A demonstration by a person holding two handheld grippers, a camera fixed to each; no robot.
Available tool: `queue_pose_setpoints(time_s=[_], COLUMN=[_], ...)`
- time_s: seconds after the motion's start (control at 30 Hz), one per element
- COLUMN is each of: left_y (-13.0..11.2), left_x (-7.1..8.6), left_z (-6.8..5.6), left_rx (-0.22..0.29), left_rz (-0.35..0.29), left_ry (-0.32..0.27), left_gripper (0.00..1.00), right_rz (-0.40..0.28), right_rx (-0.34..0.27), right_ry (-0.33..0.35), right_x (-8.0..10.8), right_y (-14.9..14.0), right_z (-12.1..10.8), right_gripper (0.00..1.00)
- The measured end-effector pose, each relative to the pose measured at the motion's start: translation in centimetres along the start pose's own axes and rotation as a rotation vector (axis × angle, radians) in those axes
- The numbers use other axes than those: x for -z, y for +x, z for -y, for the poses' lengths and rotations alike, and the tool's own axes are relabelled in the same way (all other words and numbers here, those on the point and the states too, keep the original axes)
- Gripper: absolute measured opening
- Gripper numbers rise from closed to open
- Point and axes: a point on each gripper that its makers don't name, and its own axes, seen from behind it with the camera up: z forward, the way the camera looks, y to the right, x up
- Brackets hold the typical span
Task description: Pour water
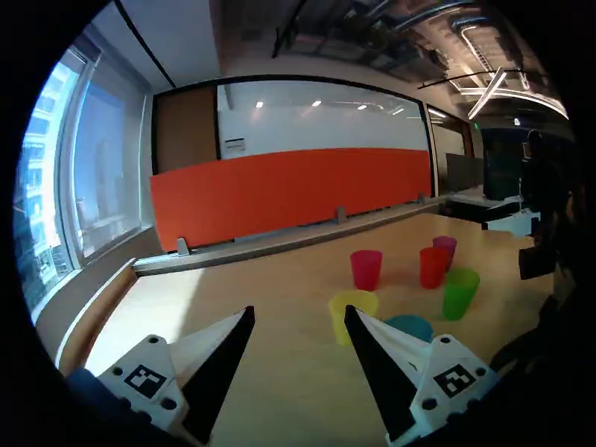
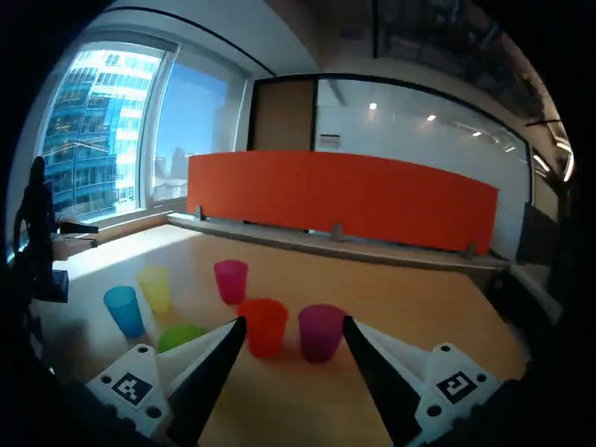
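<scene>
Looking along the left gripper (image 1: 298,311), its fingers stood apart and empty, with the yellow cup (image 1: 352,313) upright ahead, off toward the right-hand finger. Along the right gripper (image 2: 294,322), jaws likewise apart, the orange cup (image 2: 264,326) and purple cup (image 2: 321,331) stood upright directly ahead, seemingly nearer.

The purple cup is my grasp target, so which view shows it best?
Right gripper view: the purple cup stands close and whole, just ahead. The left gripper view shows it farther off, partly hidden behind the orange-red cup.
</scene>
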Motion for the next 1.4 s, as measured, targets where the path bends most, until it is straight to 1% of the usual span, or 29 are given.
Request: queue_pose_setpoints(time_s=[0.2,0.4,0.57,0.67,0.8,0.9,1.17,1.4], left_y=[1.5,2.0,2.1,2.1,2.1,2.2,2.3,2.2], left_x=[0.3,0.4,0.5,0.4,0.3,0.1,-0.1,-0.1], left_z=[1.3,2.3,2.5,2.6,2.7,2.8,3.0,3.4], left_rx=[0.033,0.083,0.142,0.163,0.160,0.151,0.143,0.119], left_rz=[-0.073,-0.119,-0.149,-0.163,-0.162,-0.166,-0.172,-0.172], left_ry=[0.083,0.150,0.174,0.180,0.190,0.198,0.212,0.235], left_gripper=[0.89,0.89,0.89,0.89,0.89,0.89,0.89,0.89], right_rz=[-0.078,-0.169,-0.205,-0.218,-0.231,-0.236,-0.235,-0.222], right_rx=[-0.025,-0.042,-0.068,-0.081,-0.094,-0.099,-0.094,-0.097], right_ry=[-0.102,-0.183,-0.237,-0.260,-0.281,-0.281,-0.292,-0.279], right_x=[-0.3,0.3,0.7,0.8,1.1,1.2,1.4,1.4], right_y=[1.1,2.3,2.3,2.3,2.5,2.4,2.4,2.2], right_z=[-1.6,-2.8,-3.8,-4.4,-4.9,-4.8,-4.9,-4.4], right_gripper=[1.00,1.00,1.00,1.00,1.00,1.00,1.00,1.00])
